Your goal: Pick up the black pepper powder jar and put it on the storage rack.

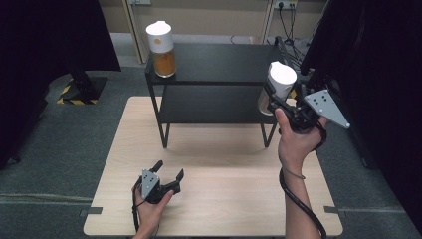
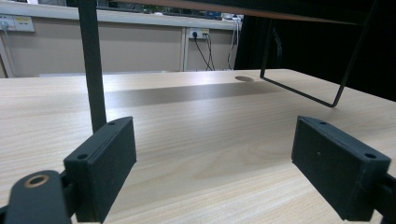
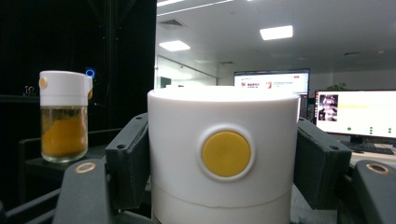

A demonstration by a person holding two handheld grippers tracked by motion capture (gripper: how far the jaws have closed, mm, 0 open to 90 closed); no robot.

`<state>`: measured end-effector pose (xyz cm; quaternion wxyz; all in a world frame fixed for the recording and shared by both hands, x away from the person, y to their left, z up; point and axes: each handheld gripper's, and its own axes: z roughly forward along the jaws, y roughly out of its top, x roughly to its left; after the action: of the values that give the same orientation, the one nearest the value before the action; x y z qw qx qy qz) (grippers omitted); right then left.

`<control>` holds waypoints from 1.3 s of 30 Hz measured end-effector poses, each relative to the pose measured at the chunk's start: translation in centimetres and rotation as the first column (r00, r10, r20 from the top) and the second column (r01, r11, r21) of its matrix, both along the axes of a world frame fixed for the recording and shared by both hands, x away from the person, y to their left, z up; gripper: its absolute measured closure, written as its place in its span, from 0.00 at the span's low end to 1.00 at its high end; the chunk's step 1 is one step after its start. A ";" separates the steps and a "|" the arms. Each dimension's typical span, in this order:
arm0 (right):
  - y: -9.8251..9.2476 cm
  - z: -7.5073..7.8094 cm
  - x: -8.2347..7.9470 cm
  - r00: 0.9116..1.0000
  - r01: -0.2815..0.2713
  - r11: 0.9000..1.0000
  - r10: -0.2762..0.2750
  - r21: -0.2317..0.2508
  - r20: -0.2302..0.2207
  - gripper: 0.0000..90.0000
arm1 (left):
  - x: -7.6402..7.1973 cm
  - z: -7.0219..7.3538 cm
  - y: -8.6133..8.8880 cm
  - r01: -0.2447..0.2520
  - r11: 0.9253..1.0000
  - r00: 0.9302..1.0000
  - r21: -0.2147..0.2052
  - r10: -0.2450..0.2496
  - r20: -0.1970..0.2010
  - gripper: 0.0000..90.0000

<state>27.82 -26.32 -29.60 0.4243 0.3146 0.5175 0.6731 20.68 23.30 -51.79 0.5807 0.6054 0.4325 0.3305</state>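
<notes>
My right gripper (image 1: 272,97) is shut on a jar with a white lid (image 1: 281,78), held in the air beside the right end of the black two-tier shelf (image 1: 219,62). In the right gripper view the lid (image 3: 224,154), with its round yellow button, sits clamped between both black pads (image 3: 128,158). A second jar (image 1: 161,42), white-lidded with orange contents, stands upright on the shelf's top tier at its left end; it appears in the right gripper view as well (image 3: 64,116). My left gripper (image 1: 168,172) rests low over the wooden table (image 1: 219,199), jaws open with nothing between them (image 2: 215,172).
The shelf stands on the far half of the table; one of its black legs (image 2: 92,65) rises just ahead of the left gripper. Dark curtains flank the table on both sides. A cable trails from my right gripper (image 1: 298,199) along the forearm.
</notes>
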 end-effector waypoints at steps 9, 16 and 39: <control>0.0 1.9 1.0 1.000 0.001 1.000 -0.001 0.004 0.011 0.34 | 0.0 0.0 0.0 0.001 1.000 1.000 0.000 -0.001 0.000 0.15; 0.0 3.1 1.6 1.000 0.006 1.000 -0.007 0.009 0.021 0.34 | 0.0 0.0 0.0 0.002 1.000 1.000 0.000 -0.002 -0.001 0.15; 0.4 5.6 5.3 0.999 0.043 0.998 -0.043 0.041 -0.012 0.34 | 0.1 0.0 0.1 0.005 1.000 1.000 -0.002 -0.005 -0.002 0.15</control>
<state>33.10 -25.94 -24.00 0.4292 0.3380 0.4989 0.6728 20.75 23.38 -51.77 0.5816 0.6063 0.4319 0.3281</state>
